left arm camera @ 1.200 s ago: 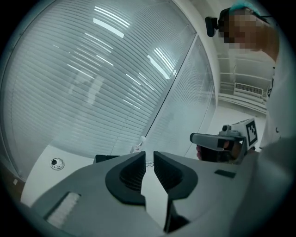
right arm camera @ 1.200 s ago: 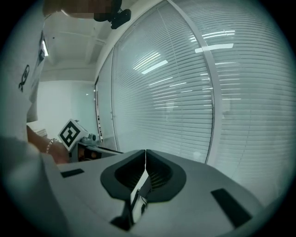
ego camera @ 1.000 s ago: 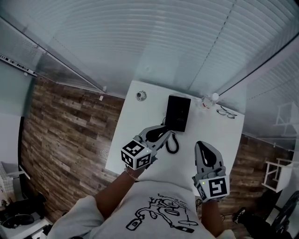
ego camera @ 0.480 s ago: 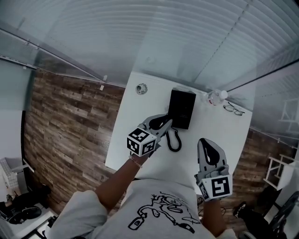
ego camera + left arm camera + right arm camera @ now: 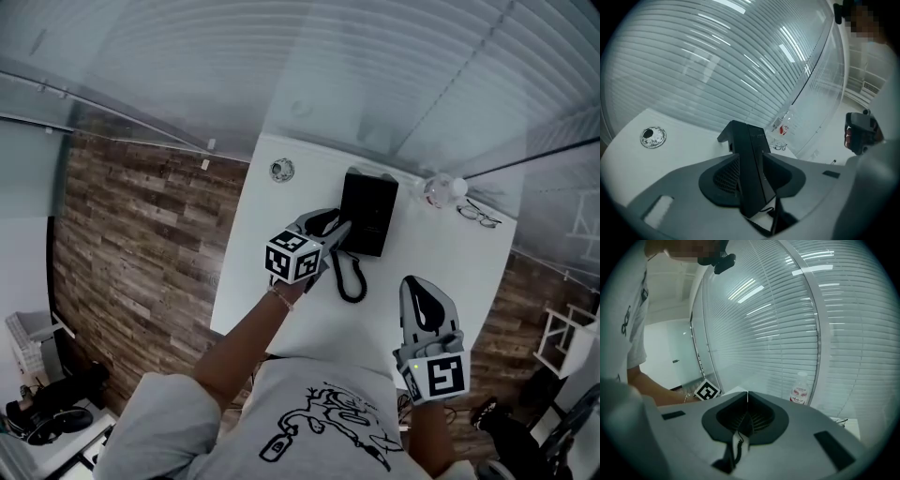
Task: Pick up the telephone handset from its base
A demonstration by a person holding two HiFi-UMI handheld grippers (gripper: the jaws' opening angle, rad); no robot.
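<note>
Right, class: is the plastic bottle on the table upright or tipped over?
Upright: in the right gripper view the bottle shows its neck and cap straight above its label, in front of the blinds.

The boxy black telephone (image 5: 367, 214) looks like matt plastic, its coiled black cord (image 5: 349, 281) slightly glossy, the rectangular white table (image 5: 441, 272) smooth and matt, the brown plank floor (image 5: 131, 225) grained wood, the small clear bottle (image 5: 439, 190) shiny plastic.

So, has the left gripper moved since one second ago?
Yes: the left gripper went forward alongside the telephone; its jaws have just been opening, with the handset between them.
</note>
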